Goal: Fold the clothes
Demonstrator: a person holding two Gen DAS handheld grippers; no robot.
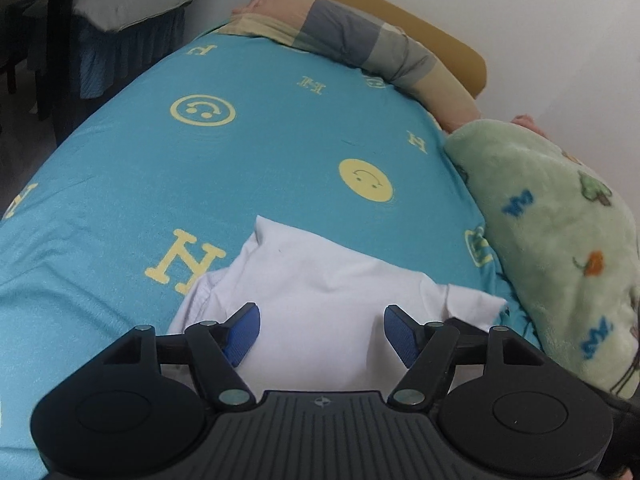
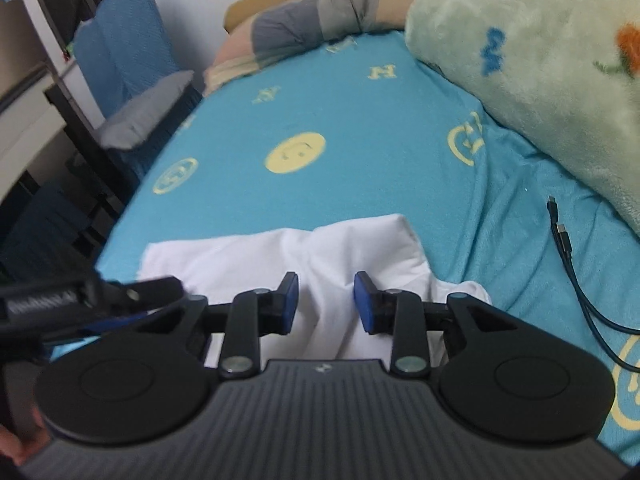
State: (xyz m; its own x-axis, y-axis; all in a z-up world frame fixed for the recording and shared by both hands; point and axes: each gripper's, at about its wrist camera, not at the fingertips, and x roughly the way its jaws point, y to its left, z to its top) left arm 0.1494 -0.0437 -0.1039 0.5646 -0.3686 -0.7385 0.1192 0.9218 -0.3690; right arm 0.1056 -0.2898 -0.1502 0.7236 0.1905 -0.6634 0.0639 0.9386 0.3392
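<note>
A white garment (image 1: 320,280) lies partly folded on the blue bedsheet (image 1: 200,168), near the bed's front edge. It also shows in the right wrist view (image 2: 280,256). My left gripper (image 1: 322,330) is open, its blue pads wide apart just above the cloth. My right gripper (image 2: 326,304) is open too, hovering over a raised fold of the garment with nothing between the pads. The left gripper (image 2: 100,300) shows blurred at the left edge of the right wrist view, beside the right one.
A green fleece blanket (image 1: 560,232) is bunched along the bed's right side. A patchwork pillow (image 1: 360,40) lies at the headboard. A black USB cable (image 2: 568,256) lies on the sheet right of the garment. A chair with cushions (image 2: 132,80) stands left of the bed.
</note>
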